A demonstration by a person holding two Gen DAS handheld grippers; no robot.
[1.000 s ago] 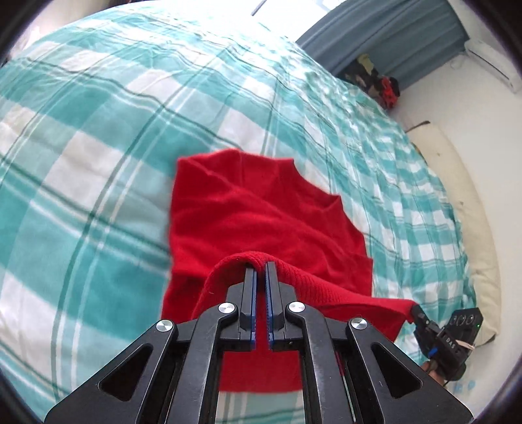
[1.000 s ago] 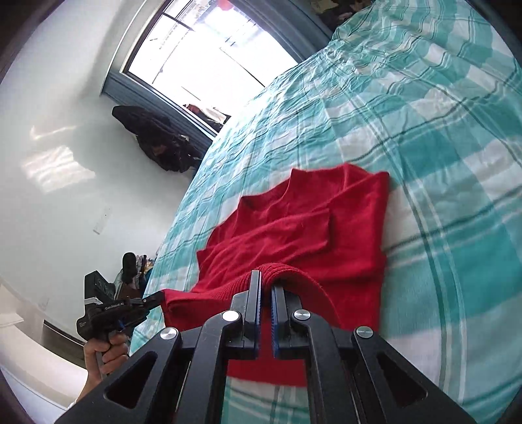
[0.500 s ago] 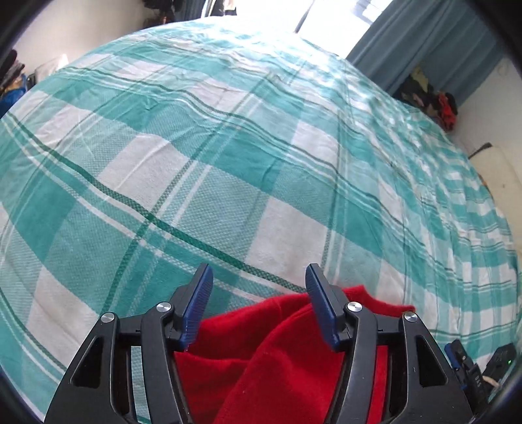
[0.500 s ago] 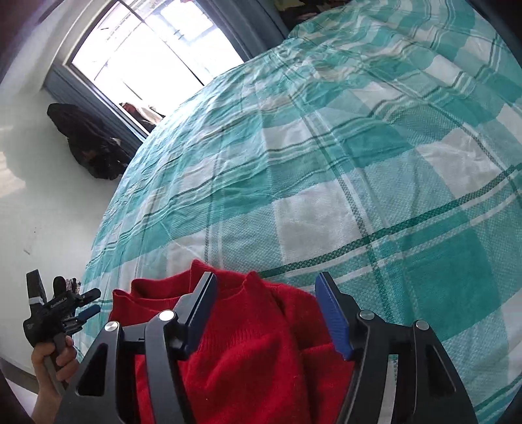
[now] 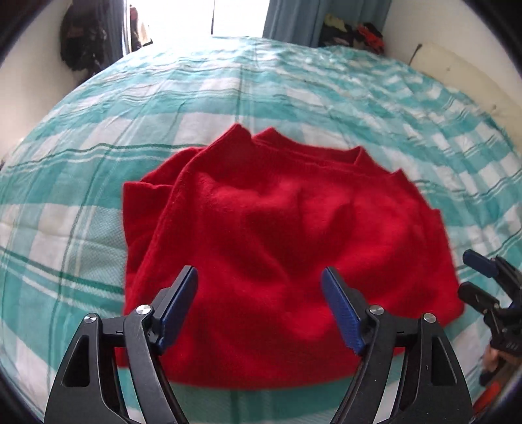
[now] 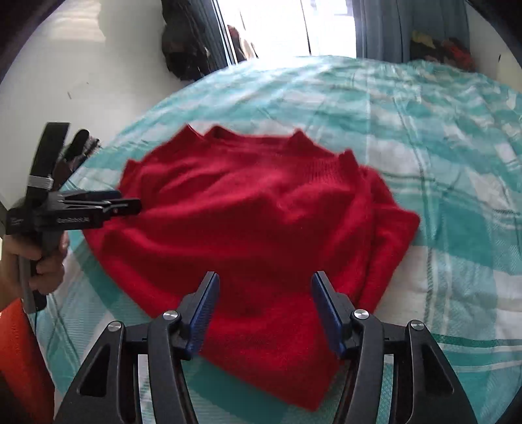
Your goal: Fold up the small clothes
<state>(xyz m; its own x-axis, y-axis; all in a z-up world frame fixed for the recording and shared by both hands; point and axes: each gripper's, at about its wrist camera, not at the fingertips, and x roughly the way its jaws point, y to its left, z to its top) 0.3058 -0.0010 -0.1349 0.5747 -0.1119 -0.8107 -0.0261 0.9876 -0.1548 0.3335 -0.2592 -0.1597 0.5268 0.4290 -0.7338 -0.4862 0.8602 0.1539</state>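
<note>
**Left wrist and right wrist: red sweater lies folded, both grippers released**

Left wrist view shows the red sweater lying folded on the teal-and-white checked bedspread, its layered edges stacked toward the window end of the bed. The left gripper hovers above the near part of the garment with its jaws spread wide — they have just been opening further, and nothing is pinched between the blue pads. At the right edge the right gripper is in sight, apart from the cloth.

From the right wrist view, the right gripper also stands released over the sweater, its pads clear of the knit. The left gripper appears at the left, held by a hand, its tip at the sweater's edge — contact cannot be told. Curtains hang beyond the bed.
</note>
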